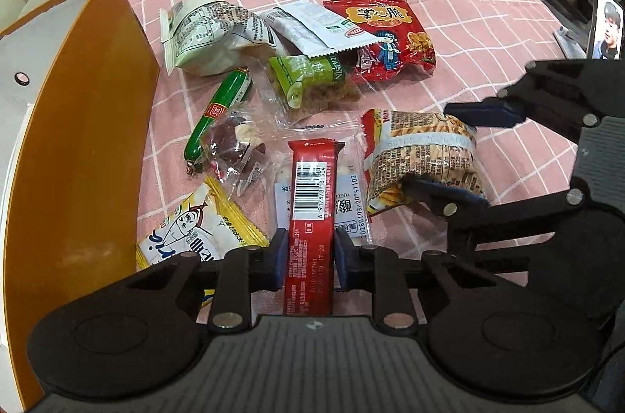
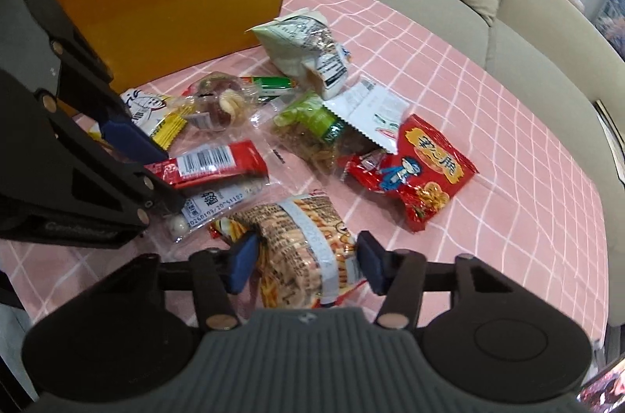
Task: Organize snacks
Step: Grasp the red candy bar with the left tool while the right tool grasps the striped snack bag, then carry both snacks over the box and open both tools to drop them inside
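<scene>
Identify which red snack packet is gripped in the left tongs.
The long red bar with the white barcode label; the left tongs clamp its sides. The other red packet, a wide cartoon-printed bag, lies untouched farther away.

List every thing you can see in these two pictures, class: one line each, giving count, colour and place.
box: one, orange, far left on the cloth
red bar: one, red, between the left gripper's pads
stick-snack bag: one, orange and white, between the right gripper's pads
red bag: one, red, far side of the pile
sausage: one, green, near the box
green packet: one, green and clear, middle of the pile
yellow packet: one, yellow and white, beside the box
tablecloth: one, pink checked, under everything
left gripper: one, black, shut on the bar
right gripper: one, black, open around the bag
</scene>
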The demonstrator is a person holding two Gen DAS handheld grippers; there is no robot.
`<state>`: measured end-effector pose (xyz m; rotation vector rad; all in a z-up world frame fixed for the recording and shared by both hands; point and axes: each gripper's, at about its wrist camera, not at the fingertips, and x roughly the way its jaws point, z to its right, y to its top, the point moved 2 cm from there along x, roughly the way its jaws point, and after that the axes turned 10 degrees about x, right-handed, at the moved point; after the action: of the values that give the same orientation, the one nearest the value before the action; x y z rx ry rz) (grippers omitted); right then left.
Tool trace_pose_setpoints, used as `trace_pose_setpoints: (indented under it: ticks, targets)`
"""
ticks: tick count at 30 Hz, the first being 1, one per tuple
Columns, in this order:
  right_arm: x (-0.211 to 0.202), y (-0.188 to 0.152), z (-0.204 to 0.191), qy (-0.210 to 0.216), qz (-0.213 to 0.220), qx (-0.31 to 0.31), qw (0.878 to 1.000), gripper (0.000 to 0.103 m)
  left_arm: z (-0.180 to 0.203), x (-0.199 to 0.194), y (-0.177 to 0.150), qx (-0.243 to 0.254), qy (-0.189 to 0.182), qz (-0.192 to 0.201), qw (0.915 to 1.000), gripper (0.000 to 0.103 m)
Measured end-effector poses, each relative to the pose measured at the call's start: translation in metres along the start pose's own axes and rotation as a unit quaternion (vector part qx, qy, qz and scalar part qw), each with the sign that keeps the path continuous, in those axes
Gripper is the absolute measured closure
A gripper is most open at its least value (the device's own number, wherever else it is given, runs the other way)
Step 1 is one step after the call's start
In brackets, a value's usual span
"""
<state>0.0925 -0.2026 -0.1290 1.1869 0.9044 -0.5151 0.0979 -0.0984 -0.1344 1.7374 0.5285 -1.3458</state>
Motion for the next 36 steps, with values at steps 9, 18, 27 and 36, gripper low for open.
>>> trace_pose_setpoints:
  ticks: [9, 18, 27, 36]
  targets:
    - [-0.012, -0.003, 0.0, 0.001, -0.01, 0.036, 0.999, 0.064, -0.002, -0.007, -0.006, -0.027, 0.008, 0.009, 0.9996, 0.076]
    - [-0.037, 0.003, -0.007, 0.012, 0.005, 0.101, 0.995, 0.068, -0.01, -0.033, -0.013, -0.073, 0.019, 0.028, 0.9968, 0.077]
    - [-0.061, 0.005, -0.006, 0.015, 0.022, 0.143, 0.989, 0.069, -0.021, -0.067, -0.02, -0.102, 0.036, 0.05, 0.9929, 0.076]
    - [-0.098, 0.025, -0.018, 0.041, 0.073, 0.148, 0.985, 0.069, -0.027, -0.11, -0.025, -0.113, 0.056, 0.088, 0.9881, 0.076]
